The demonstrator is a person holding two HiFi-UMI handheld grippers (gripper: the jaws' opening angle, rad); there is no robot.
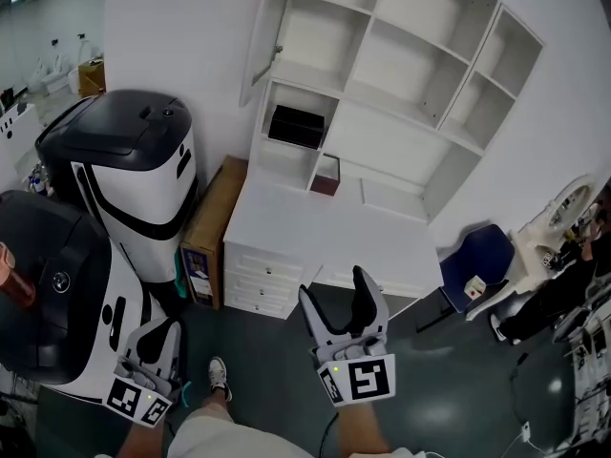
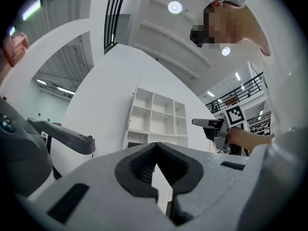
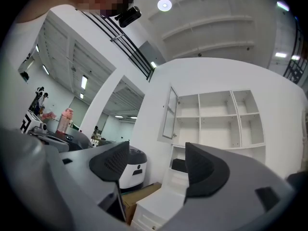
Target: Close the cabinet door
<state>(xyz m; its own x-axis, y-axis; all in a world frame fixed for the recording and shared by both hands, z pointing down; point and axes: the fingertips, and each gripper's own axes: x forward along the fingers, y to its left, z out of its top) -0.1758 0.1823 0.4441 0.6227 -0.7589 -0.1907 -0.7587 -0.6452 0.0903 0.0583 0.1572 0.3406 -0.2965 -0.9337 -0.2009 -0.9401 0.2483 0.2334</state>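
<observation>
The cabinet door [image 1: 260, 41] stands open at the top left corner of the white shelf unit [image 1: 410, 74] on the far wall. It is hinged on the unit's left side and swung out away from the shelves, so it shows nearly edge-on from the head view. It is a tall, narrow white frame around a paler grey panel, seen most clearly in the right gripper view [image 3: 169, 113]; the compartment behind it is bare. Below it, a black box [image 1: 296, 125] sits in a lower compartment and a dark red box [image 1: 326, 175] stands just above the white table [image 1: 325, 227] with drawers. The right gripper [image 1: 334, 289] is raised in front of the table, well apart from the door, its jaws wide apart with nothing between them. The left gripper [image 1: 158, 330] is held lower, beside a black-and-white machine [image 1: 134, 170], with its jaws together and nothing in them. A cardboard box [image 1: 212, 218] leans between the machine and the table.
</observation>
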